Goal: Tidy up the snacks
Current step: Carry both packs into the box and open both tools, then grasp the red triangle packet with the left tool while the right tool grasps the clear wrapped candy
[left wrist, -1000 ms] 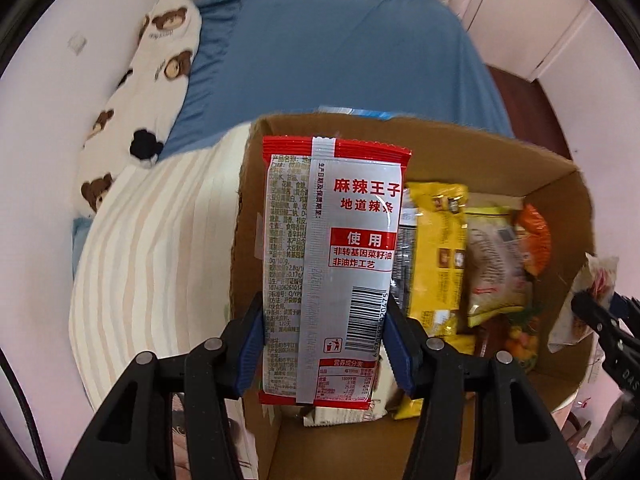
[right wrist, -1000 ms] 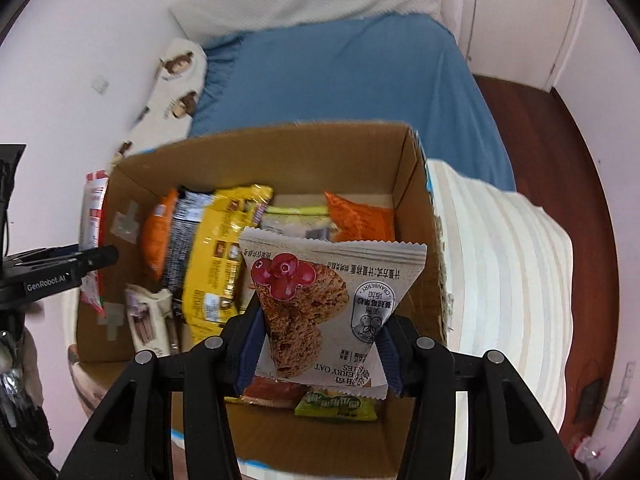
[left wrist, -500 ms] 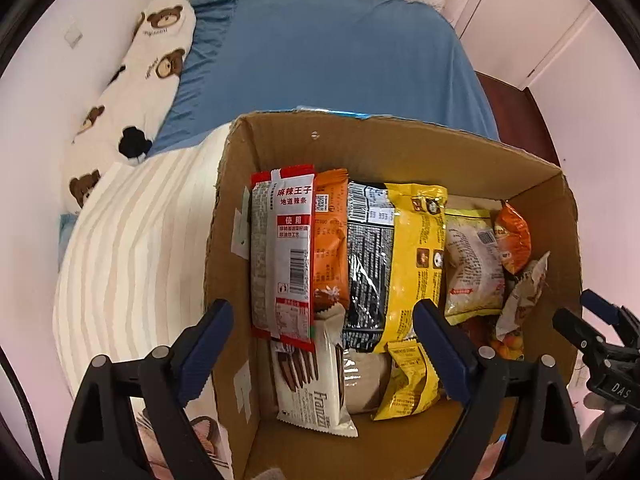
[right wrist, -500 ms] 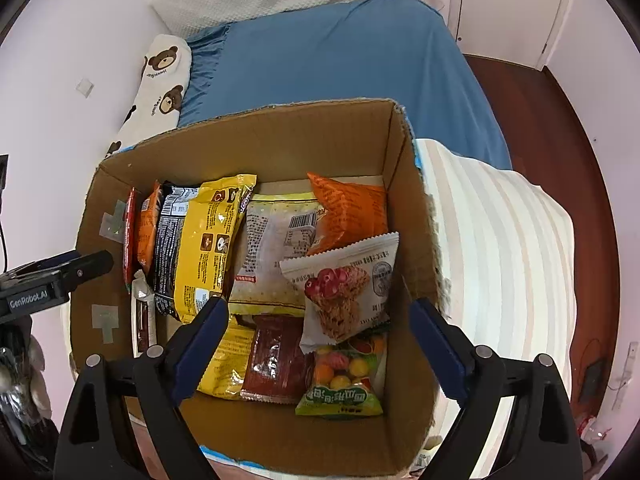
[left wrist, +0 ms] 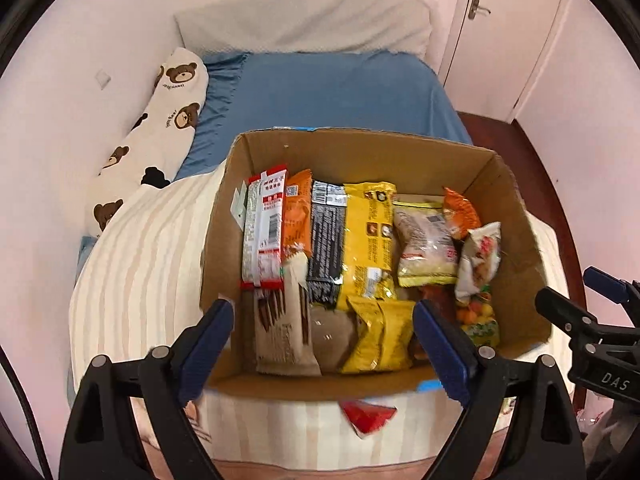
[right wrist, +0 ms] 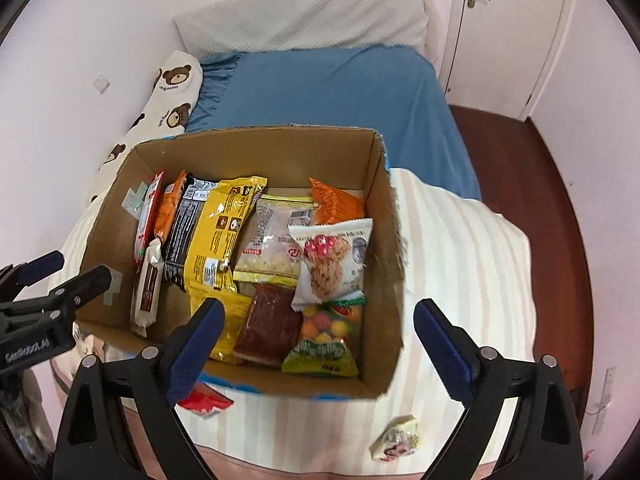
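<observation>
Striped quilt, red packet, small wrapper

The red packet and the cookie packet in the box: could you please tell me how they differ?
The red packet stands on edge against the box's left wall; the cookie packet leans near the right wall. The red packet is long and narrow, the cookie packet short and squarish. Both sit inside the cardboard box, released.

A cardboard box sits on a folded quilt at the near end of a bed. Snack packets stand side by side inside it, with more lying flat in front. Two loose packets lie on the quilt before the box. A bolster runs along the bed's left edge, and a pillow lies at the far end.
</observation>
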`<state>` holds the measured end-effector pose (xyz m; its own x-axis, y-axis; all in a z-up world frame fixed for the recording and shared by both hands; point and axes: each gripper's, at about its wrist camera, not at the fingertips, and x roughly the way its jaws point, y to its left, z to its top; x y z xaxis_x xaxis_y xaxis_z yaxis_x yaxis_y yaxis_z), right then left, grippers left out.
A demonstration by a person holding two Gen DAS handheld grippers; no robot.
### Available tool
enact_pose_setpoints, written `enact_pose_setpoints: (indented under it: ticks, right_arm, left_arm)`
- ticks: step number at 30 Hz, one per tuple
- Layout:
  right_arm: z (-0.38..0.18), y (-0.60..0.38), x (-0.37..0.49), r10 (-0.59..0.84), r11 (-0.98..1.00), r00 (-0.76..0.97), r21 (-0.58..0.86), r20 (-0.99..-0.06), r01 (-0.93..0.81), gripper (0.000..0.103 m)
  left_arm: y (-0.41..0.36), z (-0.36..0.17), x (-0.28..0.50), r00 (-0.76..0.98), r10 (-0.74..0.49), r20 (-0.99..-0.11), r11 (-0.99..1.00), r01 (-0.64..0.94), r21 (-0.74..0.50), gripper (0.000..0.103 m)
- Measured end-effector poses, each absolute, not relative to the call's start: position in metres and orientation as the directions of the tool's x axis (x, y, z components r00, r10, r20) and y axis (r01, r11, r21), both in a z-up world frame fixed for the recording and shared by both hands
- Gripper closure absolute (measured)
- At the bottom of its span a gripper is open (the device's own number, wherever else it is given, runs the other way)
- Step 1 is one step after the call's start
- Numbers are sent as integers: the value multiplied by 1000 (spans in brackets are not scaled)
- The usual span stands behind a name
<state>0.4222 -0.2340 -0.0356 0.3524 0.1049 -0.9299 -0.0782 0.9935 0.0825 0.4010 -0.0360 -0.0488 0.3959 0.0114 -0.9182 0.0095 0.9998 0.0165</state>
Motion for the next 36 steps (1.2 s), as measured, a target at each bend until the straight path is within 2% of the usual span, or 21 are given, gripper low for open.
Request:
enact_pose_setpoints:
  ticks: [11, 19, 24, 25, 26, 31, 36]
  right_arm:
    - [16, -244, 356, 105, 994, 470, 78, -876, -76, 5]
    - [49, -246, 310, 80, 997, 567, 56, -820, -59, 1]
    - [52, -251, 295, 92, 996, 572, 80, -815, -47, 1]
    - [52, -254, 292, 101, 995, 574, 93, -812, -43, 1]
    - [52, -257, 291, 107, 994, 574, 102, -812, -41, 1]
    - [32, -290, 286, 133, 985, 535, 171, -834, 21, 1]
    - [-33, -337, 291, 151, 966, 410, 222, -899, 131, 1]
  left_arm:
    - [-46, -7, 339, 490, -17, -872, 999, -15, -28, 11]
    - [-57, 18, 298, 567, 24, -823, 1000, -5, 26, 11]
    - [-61, 21, 284, 583, 22, -812, 1000, -11, 19, 11]
    - [-61, 19, 283, 575, 10, -818, 1000, -10, 6, 4]
    - [-61, 17, 282, 568, 5, -823, 1000, -10, 0, 0]
    - [-60, -11, 282, 511, 5, -859, 1000, -24, -8, 0]
    - [-62, -59, 284, 426, 37, -904, 998, -53, 15, 0]
